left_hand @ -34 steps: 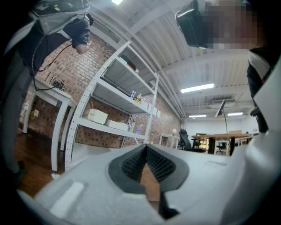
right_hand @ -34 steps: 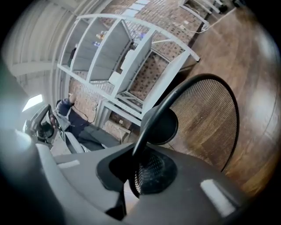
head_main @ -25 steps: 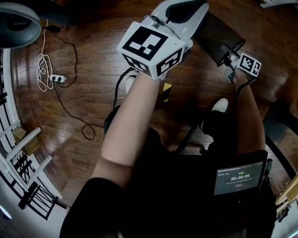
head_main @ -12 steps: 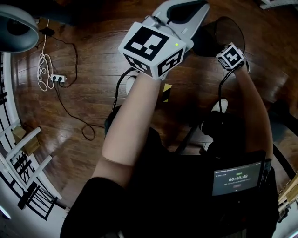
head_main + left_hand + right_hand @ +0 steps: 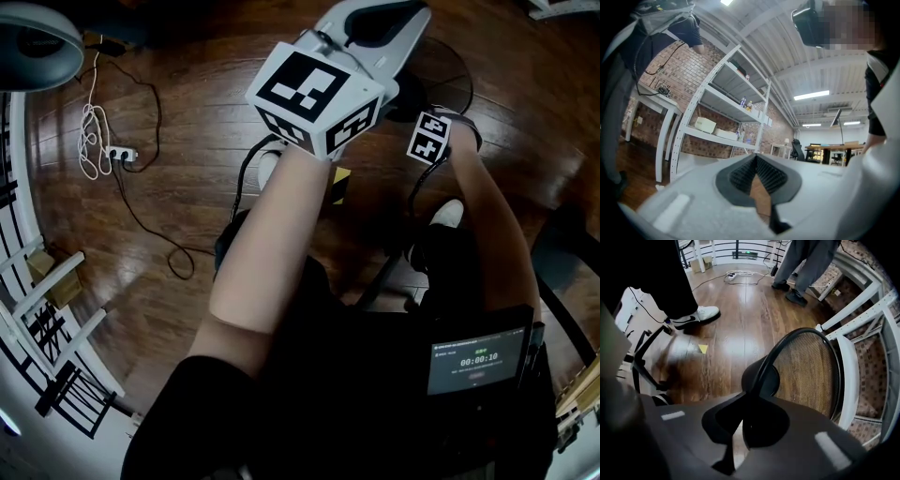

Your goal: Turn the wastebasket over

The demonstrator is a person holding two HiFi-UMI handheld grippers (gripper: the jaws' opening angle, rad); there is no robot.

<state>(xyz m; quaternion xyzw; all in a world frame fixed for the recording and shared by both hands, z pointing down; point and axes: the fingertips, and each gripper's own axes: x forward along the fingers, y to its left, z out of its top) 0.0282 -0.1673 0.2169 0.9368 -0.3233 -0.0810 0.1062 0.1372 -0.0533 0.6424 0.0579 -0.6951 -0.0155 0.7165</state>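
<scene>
The wastebasket (image 5: 808, 369) is black wire mesh with a round rim, and I look into its open mouth down to the dark bottom. My right gripper (image 5: 751, 414) points down and is shut on the near part of that rim. In the head view only a piece of the basket's rim (image 5: 457, 70) shows, behind the right gripper's marker cube (image 5: 428, 136). My left gripper (image 5: 375, 11) is held high near the camera and covers much of the basket. In its own view the left gripper (image 5: 756, 161) is shut on nothing and faces white shelves.
The floor is dark wood with a yellow mark (image 5: 336, 178). A power strip and white cable (image 5: 105, 150) lie at the left. White metal frames (image 5: 855, 310) stand right beside the basket. A bystander's legs (image 5: 801, 263) and a chair base (image 5: 644, 357) are near.
The right gripper has swung left and down and rolled over with the basket in it. The basket went from showing its side to mouth up. The left gripper has stayed put.
</scene>
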